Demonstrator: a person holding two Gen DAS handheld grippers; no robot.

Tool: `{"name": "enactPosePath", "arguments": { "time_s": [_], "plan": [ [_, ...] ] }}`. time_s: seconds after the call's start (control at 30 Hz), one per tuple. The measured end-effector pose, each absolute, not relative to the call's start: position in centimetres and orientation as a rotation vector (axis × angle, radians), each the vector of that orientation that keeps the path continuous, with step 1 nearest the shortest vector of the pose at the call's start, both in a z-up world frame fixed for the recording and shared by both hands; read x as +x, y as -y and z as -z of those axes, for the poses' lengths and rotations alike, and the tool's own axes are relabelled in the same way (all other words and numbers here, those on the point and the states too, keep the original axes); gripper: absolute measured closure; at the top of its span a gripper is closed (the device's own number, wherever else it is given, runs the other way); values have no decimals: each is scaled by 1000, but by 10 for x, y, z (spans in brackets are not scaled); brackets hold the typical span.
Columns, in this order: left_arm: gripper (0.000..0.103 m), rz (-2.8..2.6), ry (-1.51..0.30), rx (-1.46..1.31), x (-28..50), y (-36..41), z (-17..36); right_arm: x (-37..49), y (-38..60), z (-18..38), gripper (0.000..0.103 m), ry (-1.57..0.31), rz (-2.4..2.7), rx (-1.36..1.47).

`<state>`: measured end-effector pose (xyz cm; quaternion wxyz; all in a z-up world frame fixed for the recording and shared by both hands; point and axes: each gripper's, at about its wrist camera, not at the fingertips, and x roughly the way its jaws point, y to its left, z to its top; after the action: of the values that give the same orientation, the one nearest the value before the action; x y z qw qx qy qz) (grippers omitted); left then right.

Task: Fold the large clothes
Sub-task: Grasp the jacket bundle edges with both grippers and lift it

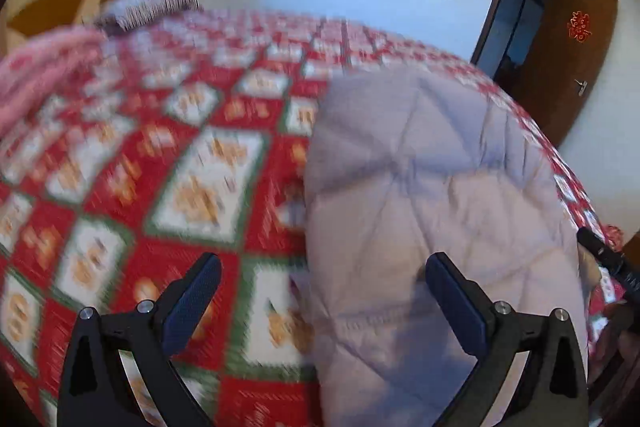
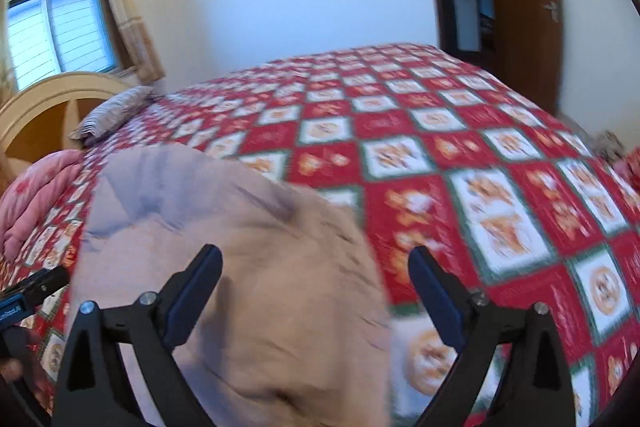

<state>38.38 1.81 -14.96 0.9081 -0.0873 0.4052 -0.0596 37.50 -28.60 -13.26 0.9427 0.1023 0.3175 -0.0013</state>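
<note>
A pale lilac quilted garment [image 1: 432, 187] lies in a rounded heap on the red patterned bedspread [image 1: 168, 155]. My left gripper [image 1: 324, 283] is open and empty, just above the garment's left edge. In the right wrist view the garment [image 2: 224, 247] fills the lower left, blurred. My right gripper [image 2: 314, 275] is open and empty over the garment's right edge. The other gripper's black tip shows at the right edge of the left wrist view [image 1: 608, 259] and at the left edge of the right wrist view [image 2: 32, 291].
A pink folded quilt [image 2: 36, 195] and a striped pillow [image 2: 116, 111] lie near the wooden headboard [image 2: 48, 107]. A brown door [image 2: 520, 7] stands open beyond the bed's far corner. The bedspread [image 2: 460, 167] extends wide to the right.
</note>
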Motion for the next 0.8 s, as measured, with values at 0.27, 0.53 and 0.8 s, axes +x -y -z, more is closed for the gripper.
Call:
{"name": "enactPosePath", "arguments": {
  "time_s": [0.27,0.53,0.8],
  "plan": [
    [1,135,-873,-240,384,-5,171,379,302,176,7,-810,-116,437],
    [1,90,-821,-124,381,16,168,383,295,187,7,-817,-207,466],
    [1,187,-845,-204,389,12,176,389,292,192,9,-824,-224,446]
  ]
}}
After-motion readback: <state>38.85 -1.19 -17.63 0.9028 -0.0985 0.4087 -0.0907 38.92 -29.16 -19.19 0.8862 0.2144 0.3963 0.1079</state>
